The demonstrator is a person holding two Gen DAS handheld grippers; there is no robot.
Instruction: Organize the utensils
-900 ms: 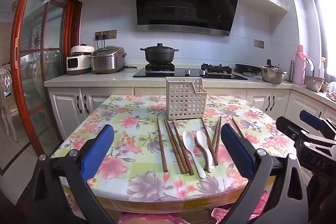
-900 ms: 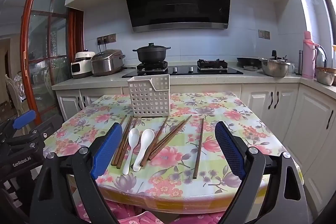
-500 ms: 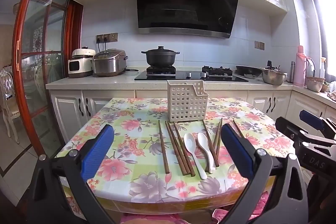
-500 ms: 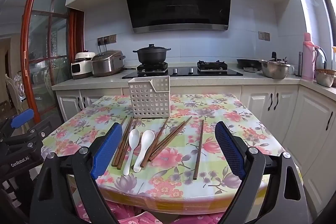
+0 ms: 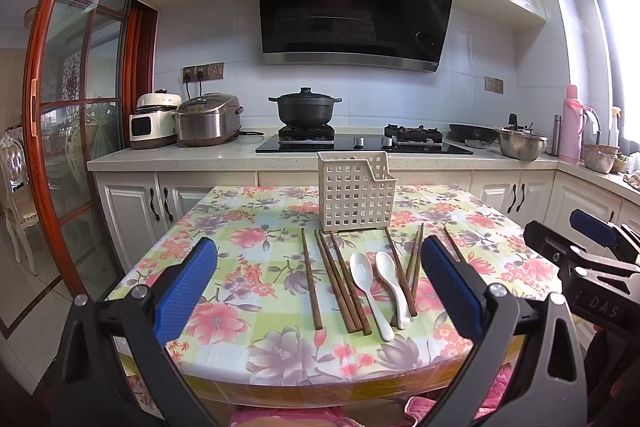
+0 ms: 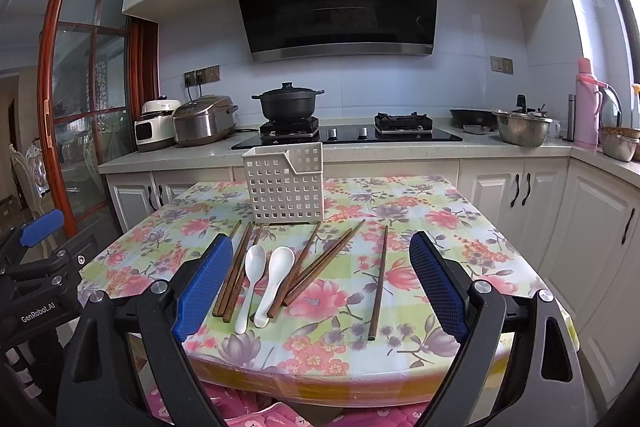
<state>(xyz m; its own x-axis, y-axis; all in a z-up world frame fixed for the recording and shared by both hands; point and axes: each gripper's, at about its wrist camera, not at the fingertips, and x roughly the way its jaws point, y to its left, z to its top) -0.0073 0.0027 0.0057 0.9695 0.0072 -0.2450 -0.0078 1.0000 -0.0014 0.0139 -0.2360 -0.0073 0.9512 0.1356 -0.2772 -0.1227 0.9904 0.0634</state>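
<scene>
Nothing's been picked up yet, so the step in hand looks like the first grab; I'd start with the lone chopstick (image 6: 378,282) on the right side of the table (image 6: 472,223), since it lies apart from the rest and nothing crowds it; come down across its length, pinch near the middle so it doesn't tip, then stand it in the white basket (image 6: 285,183) at the far end; the spoons (image 6: 267,279) sit side by side between the chopstick bunches (image 5: 342,287), so those are better left until the sticks around them are cleared.

Pose-wise, the right gripper (image 6: 320,283) hovers above the near table edge, level, pointing at the basket, claw wide apart and holding nothing; the left gripper (image 5: 320,291) is the same, wide apart and empty, just beside it over the near edge.
</scene>
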